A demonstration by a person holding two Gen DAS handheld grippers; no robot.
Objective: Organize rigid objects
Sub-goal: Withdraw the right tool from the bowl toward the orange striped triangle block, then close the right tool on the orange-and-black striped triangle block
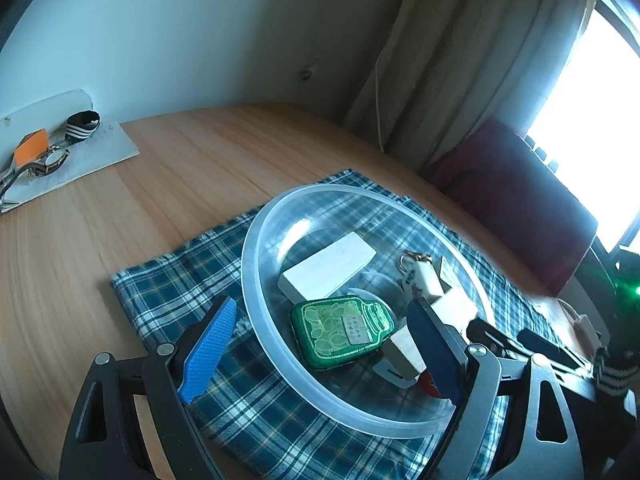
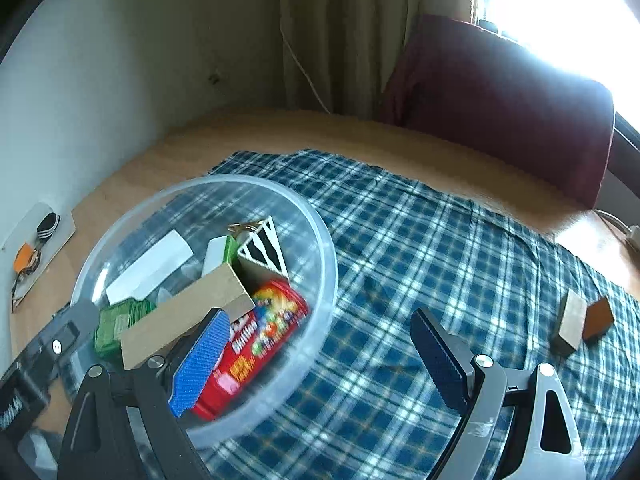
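The wood table [image 1: 168,184] was round & light brown. A blue checked cloth [image 2: 420,240] lay flat on it, covering most of the side near the window. Off by the wall sat a flat white board [image 1: 86,160], right on the bare wood, well apart from the cloth. A white cable [image 2: 616,220] lay on the table edge past the cloth. The rest of the wood showed its grain.

Blue-white plaid cloth [image 2: 420,232], green tin [image 1: 342,330]

Clear bowl [image 2: 328,256] holds boxes; 2 wooden blocks [image 2: 582,322] lie apart.
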